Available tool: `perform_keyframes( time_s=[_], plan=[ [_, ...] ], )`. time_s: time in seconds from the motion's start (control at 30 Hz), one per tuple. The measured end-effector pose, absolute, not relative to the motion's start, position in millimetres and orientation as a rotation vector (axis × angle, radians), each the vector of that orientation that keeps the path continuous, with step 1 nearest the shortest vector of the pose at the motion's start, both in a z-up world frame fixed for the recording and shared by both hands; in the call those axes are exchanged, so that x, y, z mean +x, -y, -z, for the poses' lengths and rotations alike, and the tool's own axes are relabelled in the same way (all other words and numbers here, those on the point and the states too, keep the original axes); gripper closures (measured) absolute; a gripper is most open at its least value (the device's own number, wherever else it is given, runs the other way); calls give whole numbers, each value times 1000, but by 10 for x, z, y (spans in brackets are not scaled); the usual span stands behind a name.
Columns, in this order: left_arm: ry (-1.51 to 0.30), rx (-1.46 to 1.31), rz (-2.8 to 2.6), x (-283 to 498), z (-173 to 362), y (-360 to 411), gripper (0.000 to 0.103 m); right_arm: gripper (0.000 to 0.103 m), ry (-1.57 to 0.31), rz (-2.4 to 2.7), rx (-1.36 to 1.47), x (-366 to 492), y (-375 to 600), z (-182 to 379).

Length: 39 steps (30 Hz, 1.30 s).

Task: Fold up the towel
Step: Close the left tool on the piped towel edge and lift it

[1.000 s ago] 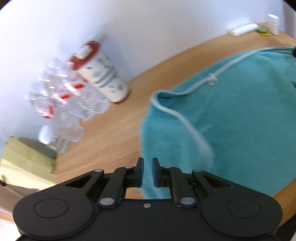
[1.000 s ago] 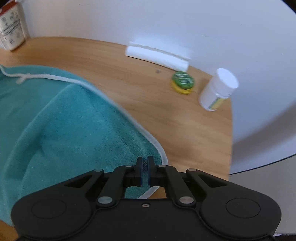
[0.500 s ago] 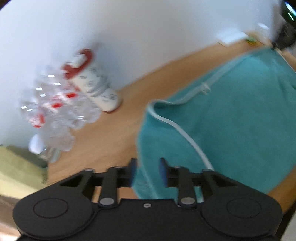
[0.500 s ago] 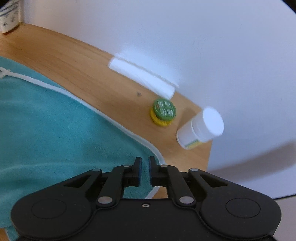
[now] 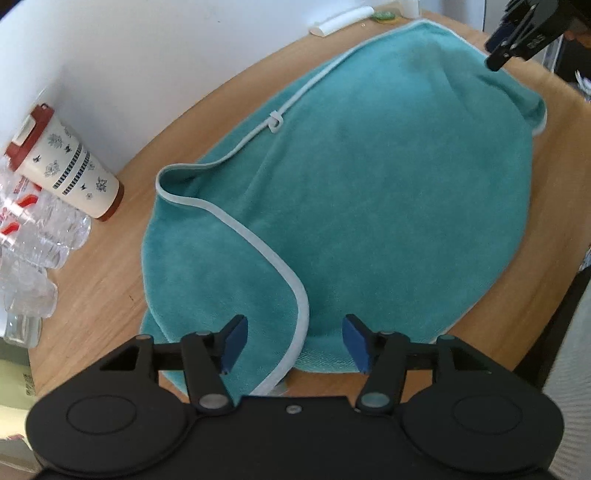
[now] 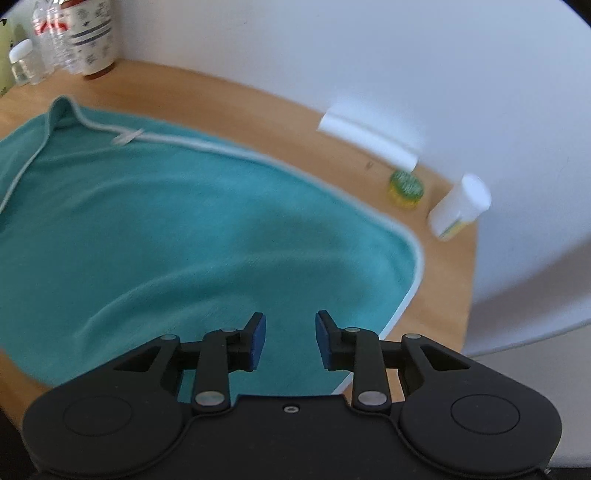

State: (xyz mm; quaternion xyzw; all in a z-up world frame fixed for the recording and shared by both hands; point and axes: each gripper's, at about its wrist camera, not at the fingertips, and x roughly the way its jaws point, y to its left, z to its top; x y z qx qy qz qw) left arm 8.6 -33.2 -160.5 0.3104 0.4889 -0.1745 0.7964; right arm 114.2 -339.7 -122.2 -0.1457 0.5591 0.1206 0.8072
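Two black fingers with blue pads frame the bottom of the left wrist view, where the left gripper [image 5: 294, 341] has its jaws apart and opening; the teal towel [image 5: 369, 192] lies under them, its white-trimmed edge running down between the pads, which do not press on it. The towel is spread folded over the wooden table [image 5: 110, 266], covering most of it. At the left, by the white wall, stands a cream tumbler [image 5: 64, 164] with a red lid, its contents hidden, and just beside it clear plastic bottles [image 5: 29, 254] with red labels; what they hold cannot be told. The right gripper [image 5: 524, 31] shows at the top right above the towel's far corner. In the right wrist view, which is somewhat blurred, the right gripper [image 6: 289, 339] also has its jaws parted and opening above the towel [image 6: 184, 229], nothing pinched between the pads. Near the towel's corner, by the wall, stand a white capped bottle [image 6: 460, 206], tilted in the fisheye, a small yellow jar with a green lid [image 6: 405, 187], and a white roll-like object [image 6: 369, 142]; both containers are closed.
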Motion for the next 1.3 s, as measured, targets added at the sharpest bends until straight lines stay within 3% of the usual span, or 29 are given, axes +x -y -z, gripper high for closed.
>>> perform_keyframes(
  time_s=[0.2,0.33,0.43,0.6,1.1,1.3],
  plan=[
    [-1009,699,319,117,1732,284,48,69,-1246,-245,-214,849,3400,1268],
    [-984,703,298,124,1743,247,80,69,-1254,-223,-196,759,3406,1273],
    [-966,669,294,164,1693,193,93,69,-1258,-211,-175,713,3389,1274],
    [-924,680,296,146,1648,187,97,60,-1245,-223,-175,678,3270,1285],
    [-818,457,120,389,867,-331,97,60,-1214,-318,-171,794,2854,1319],
    [-777,411,-24,750,898,-722,97,60,-1233,-352,-235,873,2613,1469]
  ],
)
